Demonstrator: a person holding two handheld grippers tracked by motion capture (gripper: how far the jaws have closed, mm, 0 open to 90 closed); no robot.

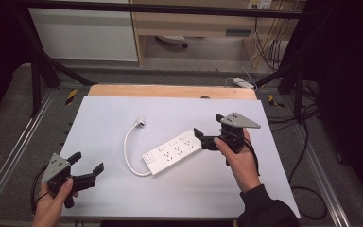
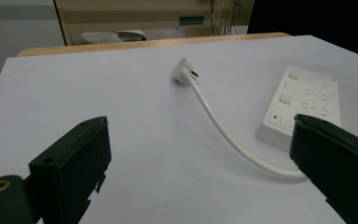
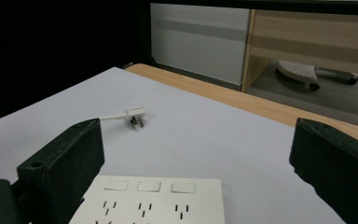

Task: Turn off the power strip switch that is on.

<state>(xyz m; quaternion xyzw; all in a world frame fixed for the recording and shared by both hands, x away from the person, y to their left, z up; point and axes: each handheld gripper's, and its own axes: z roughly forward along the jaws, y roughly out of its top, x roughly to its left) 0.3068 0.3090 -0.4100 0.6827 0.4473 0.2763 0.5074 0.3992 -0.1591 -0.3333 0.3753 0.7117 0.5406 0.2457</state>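
A: Left edge of the bench noted first. The left gripper is held low near the front left corner, jaws spread wide, nothing between them. It is kept well apart from the cord.

B: Confirmed from the left gripper view: bare white surface is seen between the jaws, with the cord curving off to the right behind them.

A: Moving right. The plug is seen lying loose on the bench, prongs free, not inserted anywhere. The cord is looped from it down and round to the near end of the power strip, which lies at an angle at mid-bench.

B: Right side. The right gripper is placed at the far end of the strip, jaws wide, with nothing gripped yet. In the right gripper view, the strip's end is seen lying low between the jaws.

A: Step judged: a grasp on the strip's far end is being lined up.

B: Advice logged. The jaws should be lowered squarely over the strip's short sides before being closed, so the switches are not pressed. The strip should be steadied flat; the cord may drag the plug when it is moved.
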